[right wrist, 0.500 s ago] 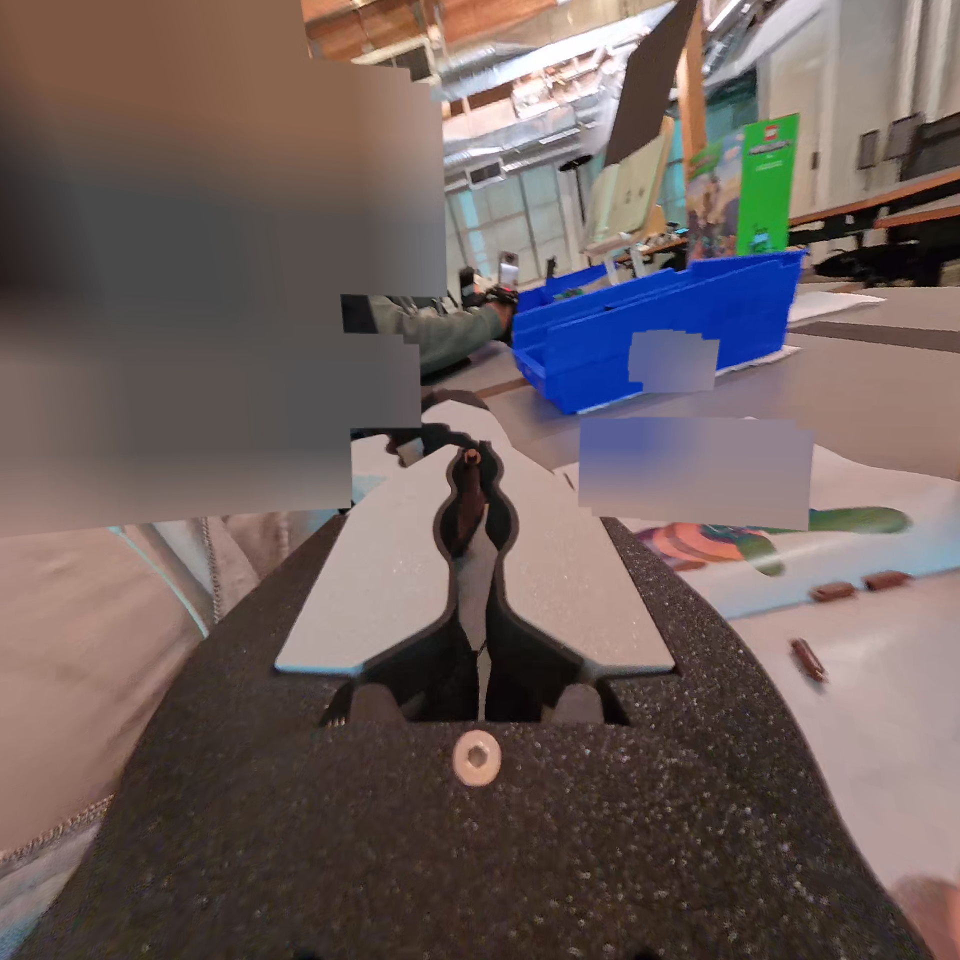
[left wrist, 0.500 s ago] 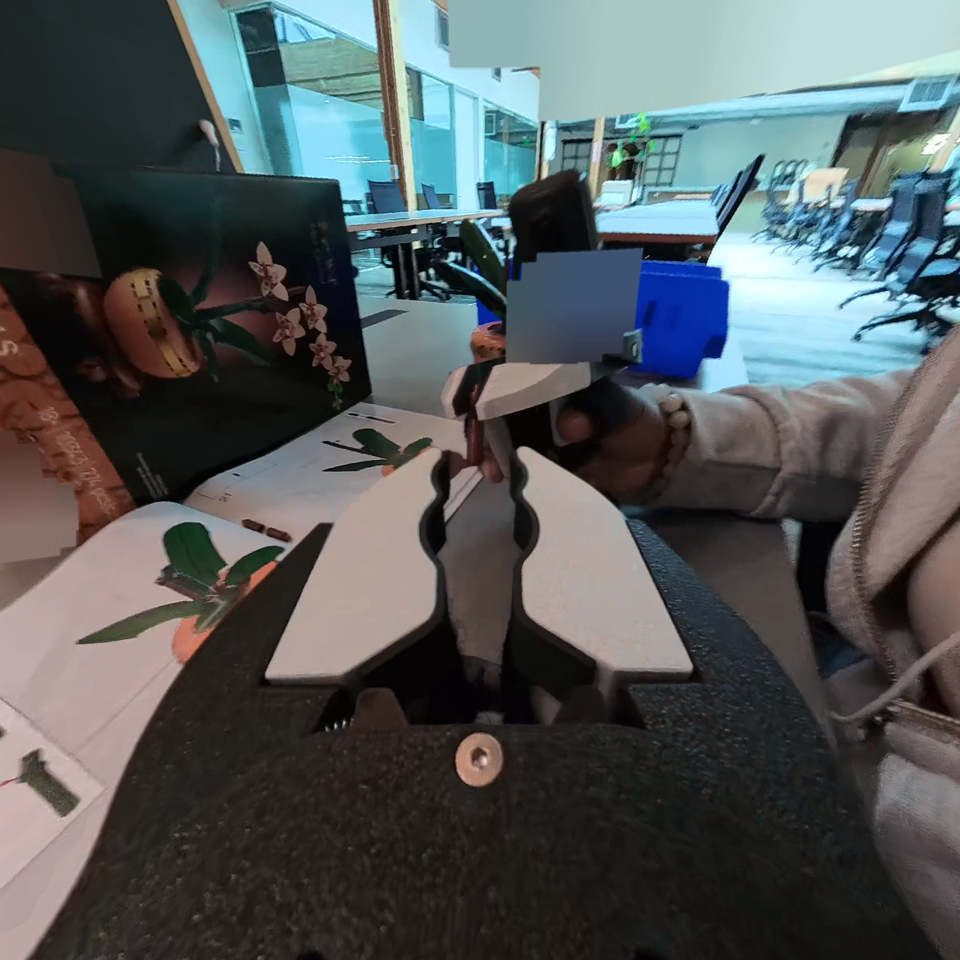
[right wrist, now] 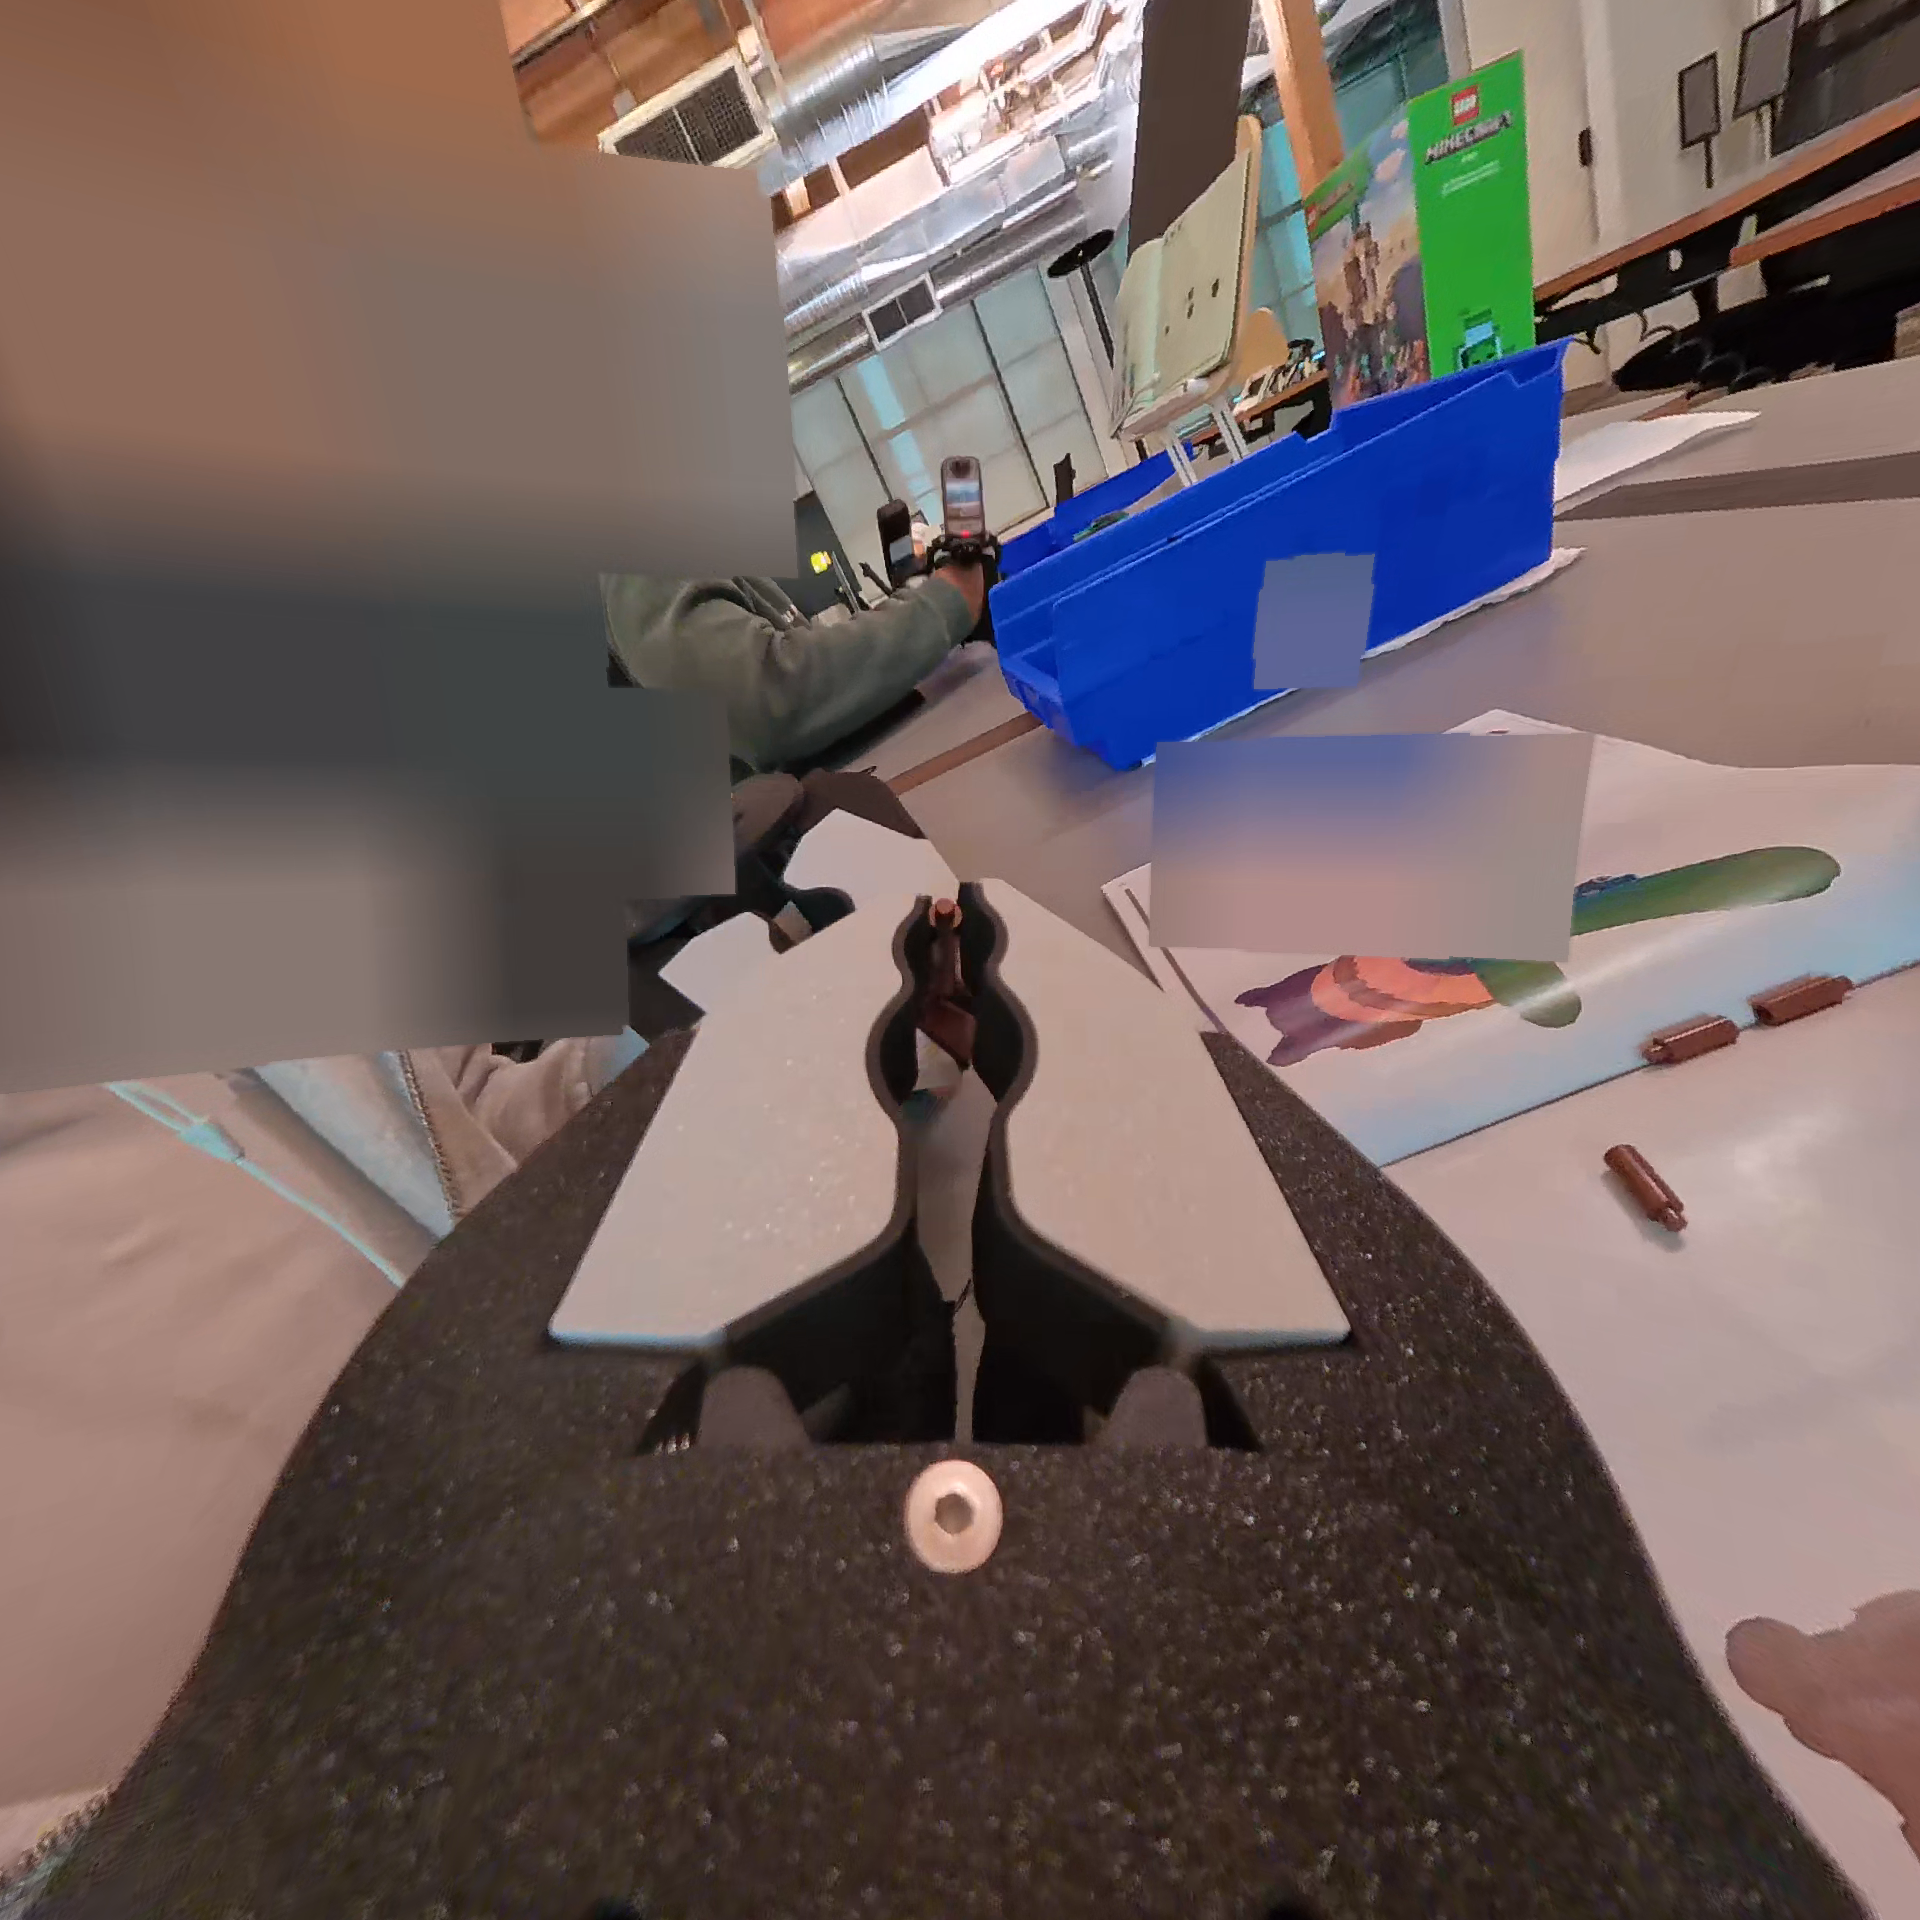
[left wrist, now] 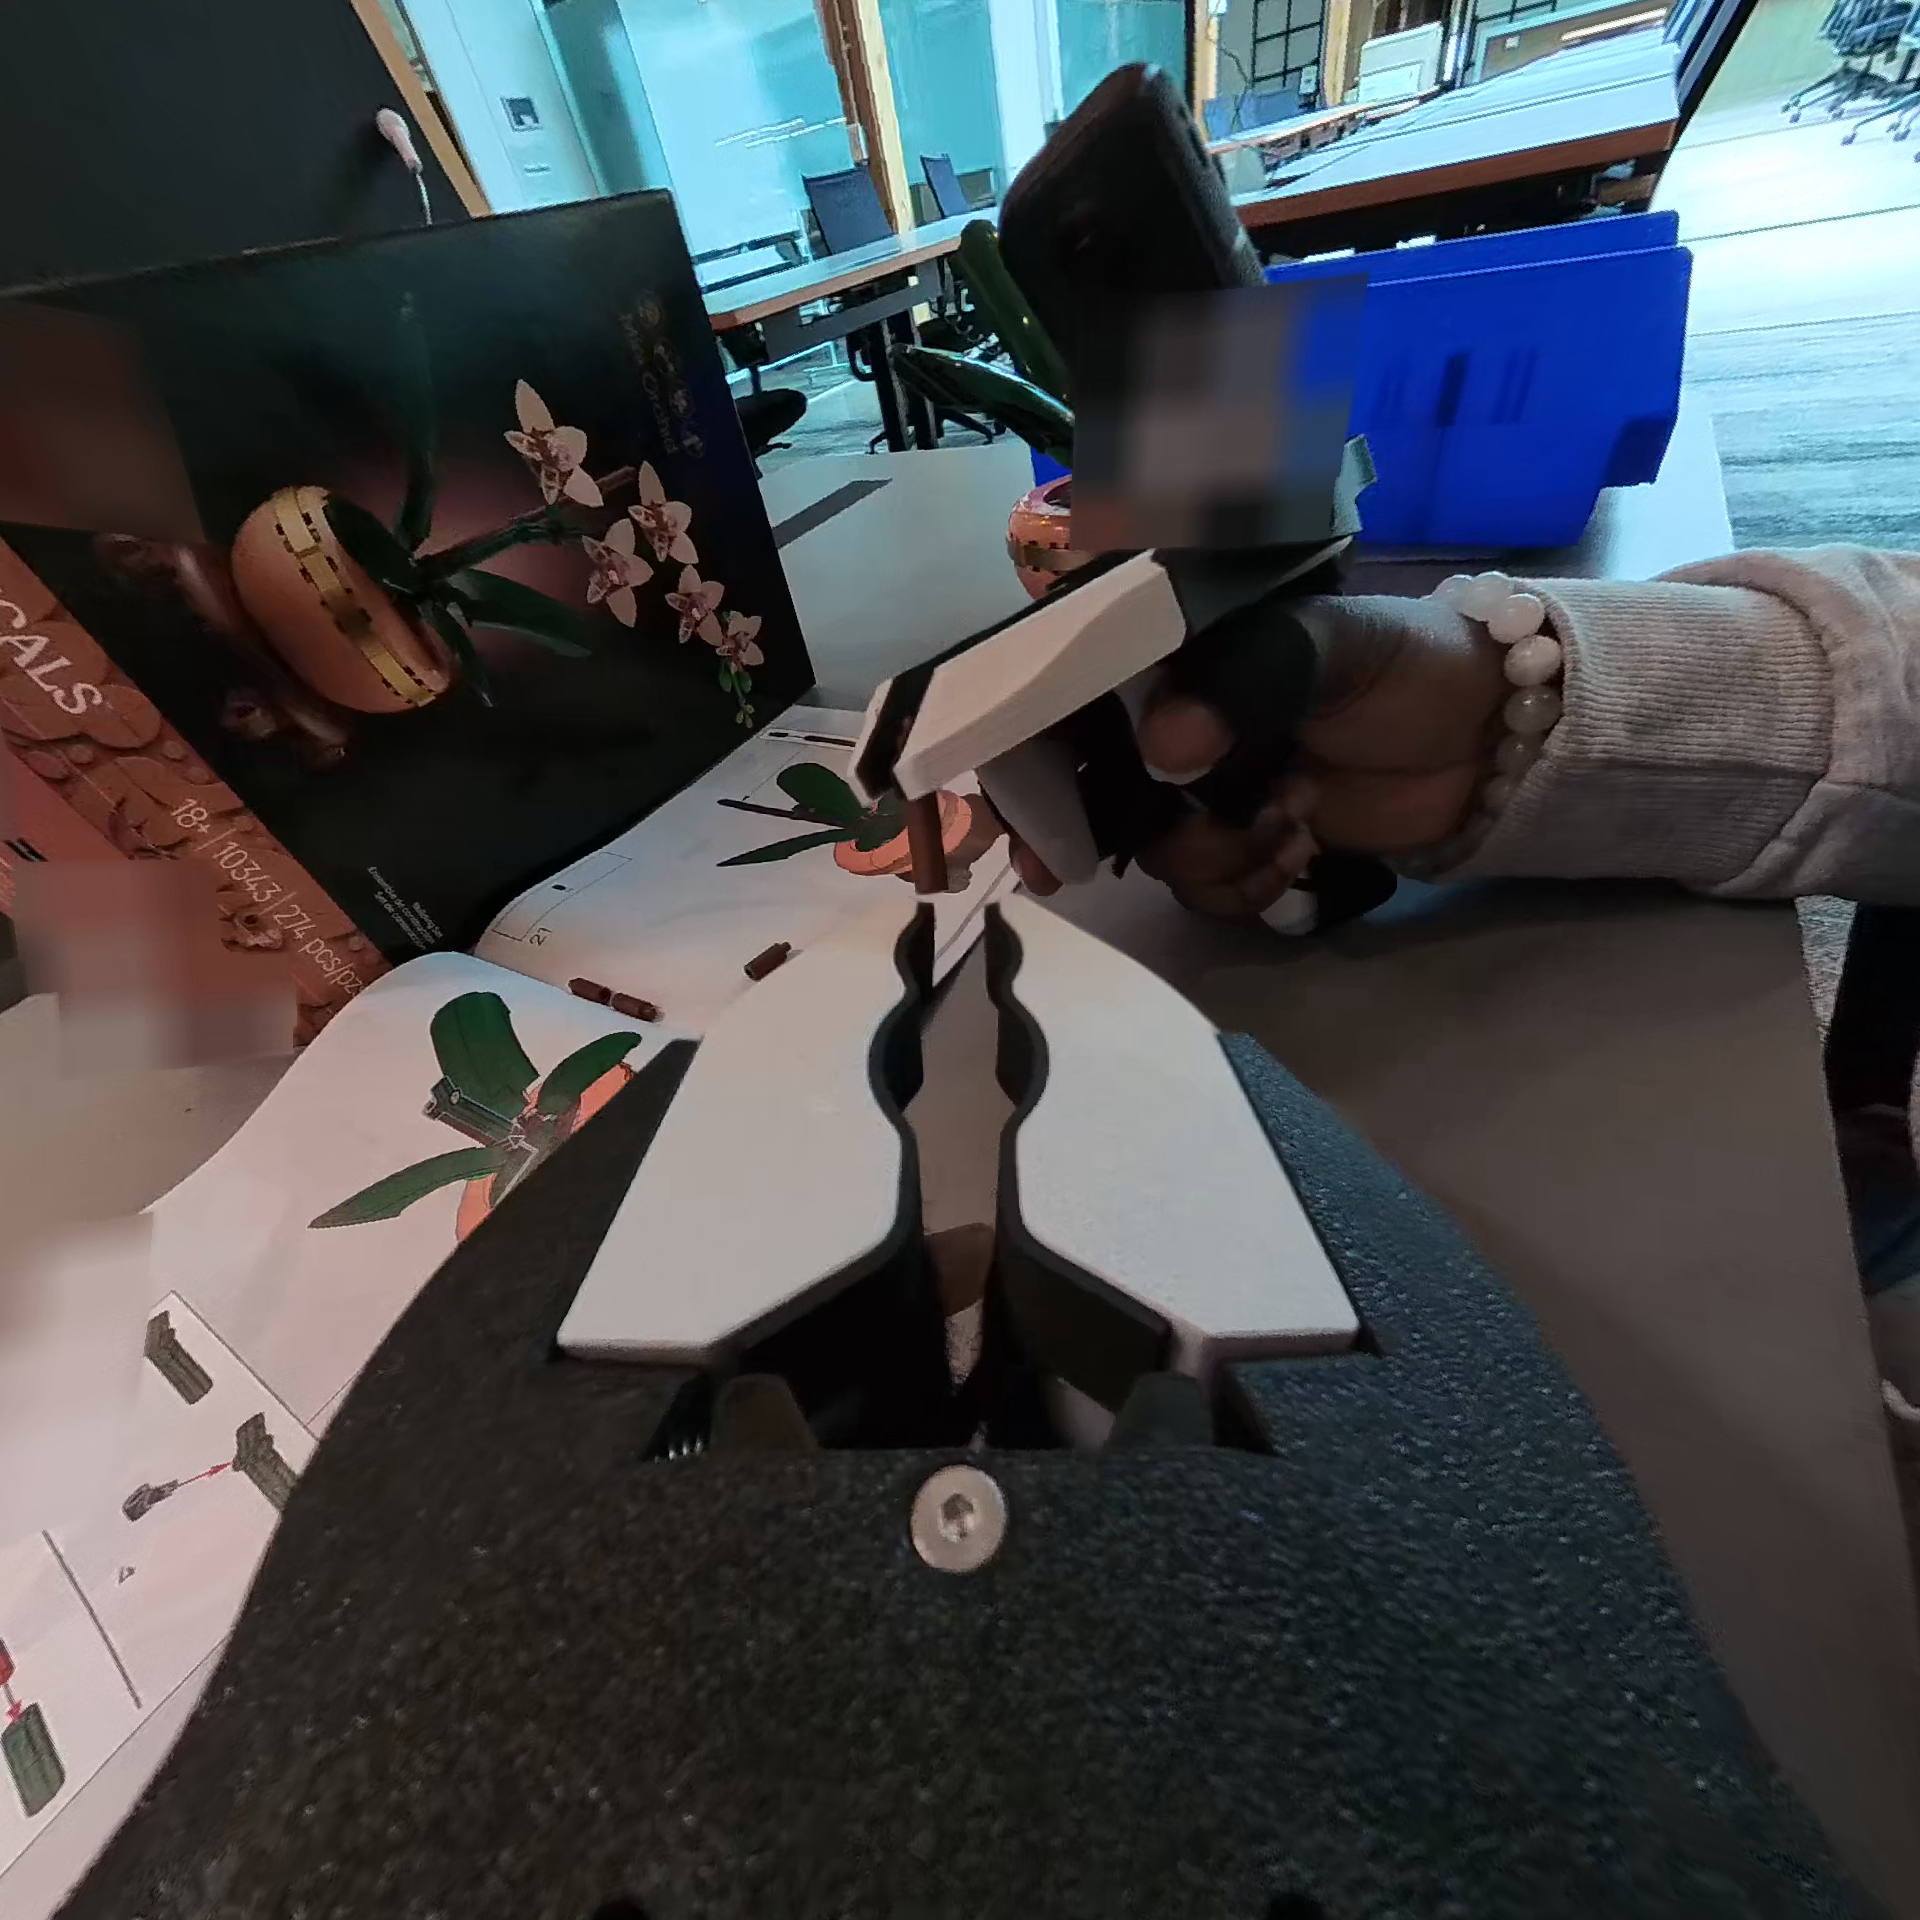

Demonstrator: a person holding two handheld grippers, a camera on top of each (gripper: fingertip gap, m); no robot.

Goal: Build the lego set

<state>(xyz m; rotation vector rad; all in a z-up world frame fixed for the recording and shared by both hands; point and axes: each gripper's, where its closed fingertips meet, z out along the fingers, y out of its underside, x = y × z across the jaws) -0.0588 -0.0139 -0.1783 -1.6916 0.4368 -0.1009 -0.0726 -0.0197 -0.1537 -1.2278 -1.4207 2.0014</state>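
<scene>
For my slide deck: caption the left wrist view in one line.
Right gripper holds a brown rod piece just above the open left gripper.

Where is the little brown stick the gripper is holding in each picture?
Left wrist view: brown stick hangs from the right gripper, just above centre.
Right wrist view: brown stick sits pinched between the fingertips, near centre.
Shared landmark: blue bin.

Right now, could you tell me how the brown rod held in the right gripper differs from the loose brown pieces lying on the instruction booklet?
The brown rod hangs upright, pinched in the right gripper; the loose brown pieces lie flat on the instruction booklet, untouched. The rod is lifted off the page and looks longer; the pieces look short and stubby. Both share the same dark brown colour and a round, pin-like shape.
</scene>
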